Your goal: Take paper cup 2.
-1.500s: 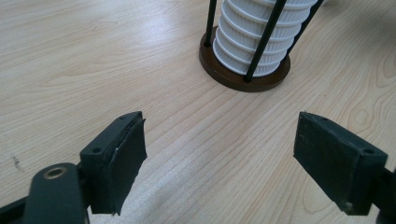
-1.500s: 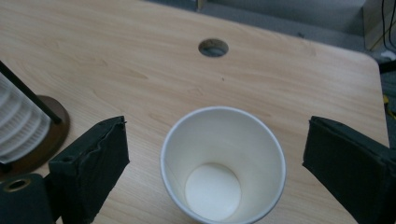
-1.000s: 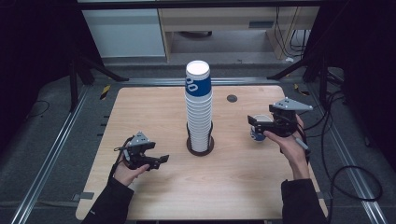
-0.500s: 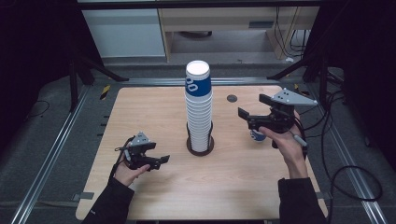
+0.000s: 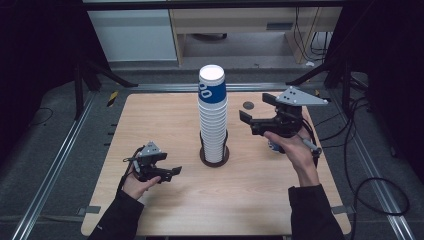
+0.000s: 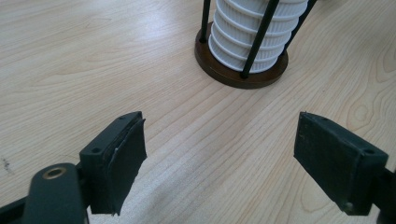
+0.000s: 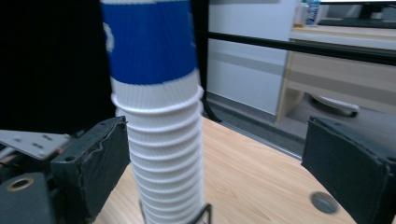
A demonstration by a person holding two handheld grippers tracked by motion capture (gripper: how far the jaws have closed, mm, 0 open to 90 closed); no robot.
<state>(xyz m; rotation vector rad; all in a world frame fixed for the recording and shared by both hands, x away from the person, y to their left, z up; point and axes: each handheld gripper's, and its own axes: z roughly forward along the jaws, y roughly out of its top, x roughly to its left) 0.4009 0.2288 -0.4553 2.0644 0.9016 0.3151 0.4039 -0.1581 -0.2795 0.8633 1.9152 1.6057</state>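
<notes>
With both sets of jaws wide open, the right gripper (image 5: 252, 116) risks toppling the cup stack (image 5: 212, 117) if it nudges sideways while the left gripper (image 5: 167, 173) idles.

Tall upright cup stack (image 5: 212, 116) mid-table

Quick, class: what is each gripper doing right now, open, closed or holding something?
Left gripper: open, empty, low over the table.
Right gripper: open, empty, raised beside the cup stack.
</notes>
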